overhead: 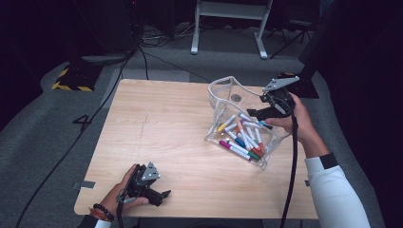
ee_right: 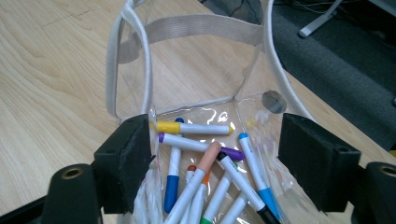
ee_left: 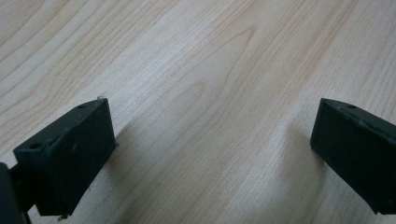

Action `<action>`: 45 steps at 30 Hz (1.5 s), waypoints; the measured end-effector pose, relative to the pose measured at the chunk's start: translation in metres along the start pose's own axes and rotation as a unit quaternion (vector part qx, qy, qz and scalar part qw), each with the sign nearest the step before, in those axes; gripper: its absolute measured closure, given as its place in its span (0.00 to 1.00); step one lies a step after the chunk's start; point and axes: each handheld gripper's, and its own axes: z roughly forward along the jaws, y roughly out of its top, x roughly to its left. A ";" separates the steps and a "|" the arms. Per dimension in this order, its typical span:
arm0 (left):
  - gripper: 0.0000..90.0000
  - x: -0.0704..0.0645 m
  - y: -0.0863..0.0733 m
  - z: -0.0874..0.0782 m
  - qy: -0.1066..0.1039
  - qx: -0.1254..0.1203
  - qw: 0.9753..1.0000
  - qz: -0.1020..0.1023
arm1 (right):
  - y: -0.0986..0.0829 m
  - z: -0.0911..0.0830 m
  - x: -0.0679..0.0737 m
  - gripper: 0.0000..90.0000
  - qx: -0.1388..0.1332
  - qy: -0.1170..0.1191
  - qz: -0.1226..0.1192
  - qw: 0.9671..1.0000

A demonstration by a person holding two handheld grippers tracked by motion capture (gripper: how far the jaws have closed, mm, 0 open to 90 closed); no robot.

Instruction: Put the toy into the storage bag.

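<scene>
Markers (ee_right: 205,163) lie in the pouch (ee_right: 140,56) between the released right tool (ee_right: 217,161).

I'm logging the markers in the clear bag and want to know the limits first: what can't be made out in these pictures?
- Marker count: in the high view the markers overlap and are too small.
- Lower marker ends: cut off by the bottom edge of the right gripper view, partly behind the right gripper fingers.
- Print on the light-blue marker: blurred.
- Clear bag closure: not discernible.
</scene>
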 end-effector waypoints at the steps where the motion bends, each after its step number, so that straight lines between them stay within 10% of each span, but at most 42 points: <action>1: 0.00 0.000 0.000 0.000 0.000 0.000 1.000 0.000 | -0.001 -0.003 0.000 0.29 -0.002 -0.003 0.001 1.000; 45: 0.00 0.000 0.000 0.000 0.000 0.000 1.000 0.000 | -0.094 -0.074 0.041 0.28 -0.072 -0.024 -0.039 0.996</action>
